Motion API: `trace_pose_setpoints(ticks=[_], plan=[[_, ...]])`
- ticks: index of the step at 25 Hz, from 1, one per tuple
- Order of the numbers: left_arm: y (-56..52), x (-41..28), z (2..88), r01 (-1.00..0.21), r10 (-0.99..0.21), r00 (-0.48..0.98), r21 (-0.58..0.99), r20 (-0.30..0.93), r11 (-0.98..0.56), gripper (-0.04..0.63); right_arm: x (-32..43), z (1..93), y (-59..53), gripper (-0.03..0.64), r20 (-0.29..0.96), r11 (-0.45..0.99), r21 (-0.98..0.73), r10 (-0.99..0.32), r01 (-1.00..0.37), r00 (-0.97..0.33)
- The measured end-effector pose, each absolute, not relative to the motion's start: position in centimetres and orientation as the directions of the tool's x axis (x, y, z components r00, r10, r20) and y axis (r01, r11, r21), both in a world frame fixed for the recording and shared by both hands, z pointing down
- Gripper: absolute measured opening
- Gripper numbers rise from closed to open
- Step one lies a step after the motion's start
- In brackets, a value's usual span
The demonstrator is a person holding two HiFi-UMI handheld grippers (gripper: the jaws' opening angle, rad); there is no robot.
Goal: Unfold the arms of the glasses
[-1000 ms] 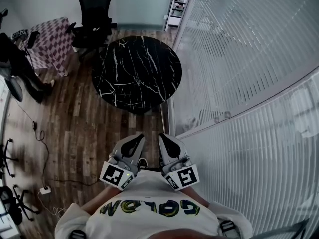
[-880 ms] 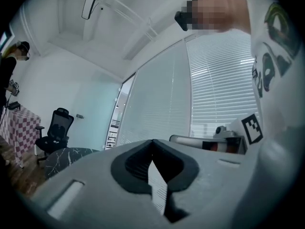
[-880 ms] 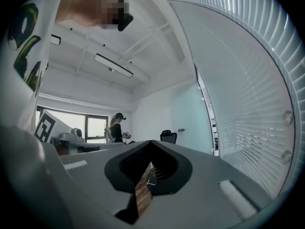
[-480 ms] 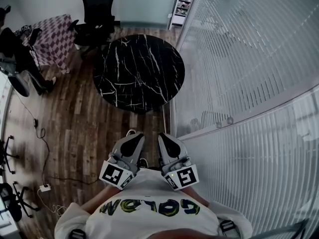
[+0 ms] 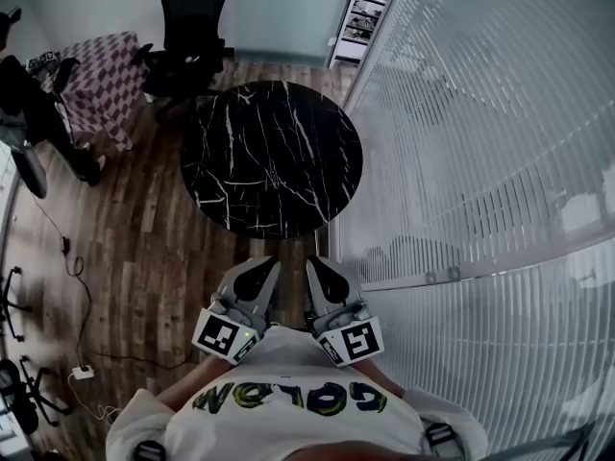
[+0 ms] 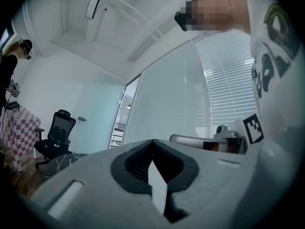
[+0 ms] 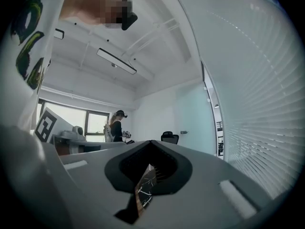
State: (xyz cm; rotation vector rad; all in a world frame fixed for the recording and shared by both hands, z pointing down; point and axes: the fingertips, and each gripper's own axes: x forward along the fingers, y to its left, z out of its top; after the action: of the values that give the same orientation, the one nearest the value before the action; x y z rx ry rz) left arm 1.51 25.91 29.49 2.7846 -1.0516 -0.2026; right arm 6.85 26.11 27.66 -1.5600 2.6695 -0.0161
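A round black marble table [image 5: 271, 157] stands ahead on the wood floor. A faint small mark near its middle is too small to tell, and I make out no glasses in any view. My left gripper [image 5: 261, 268] and right gripper [image 5: 317, 265] are held side by side close to my chest, pointing forward, well short of the table. Both are shut with nothing between the jaws. In the left gripper view the left gripper [image 6: 152, 142] has its tips meeting. The right gripper view shows the right gripper [image 7: 151, 143] closed the same way, with the marble top seen through the gap behind the tips.
A glass wall with blinds [image 5: 480, 161] runs along the right. A black office chair [image 5: 187, 27] and a checkered table [image 5: 101, 80] stand beyond the round table. A person [image 5: 29, 113] stands at far left. Cables and a power strip [image 5: 82, 373] lie on the floor at left.
The round table has drawn nearer and sits a little lower and further right in the head view. Both grippers keep their place in front of my chest, still shut.
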Motion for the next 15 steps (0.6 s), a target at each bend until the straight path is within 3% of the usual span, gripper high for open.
trace_pose_setpoints(ticks=[15], plan=[[11.0,-1.6,28.7,-0.612,-0.633,0.769,0.189,-0.084,-0.768,0.005,2.8,26.8,11.0,0.002,-0.021,0.494,0.010,-0.869,-0.869,-0.494]])
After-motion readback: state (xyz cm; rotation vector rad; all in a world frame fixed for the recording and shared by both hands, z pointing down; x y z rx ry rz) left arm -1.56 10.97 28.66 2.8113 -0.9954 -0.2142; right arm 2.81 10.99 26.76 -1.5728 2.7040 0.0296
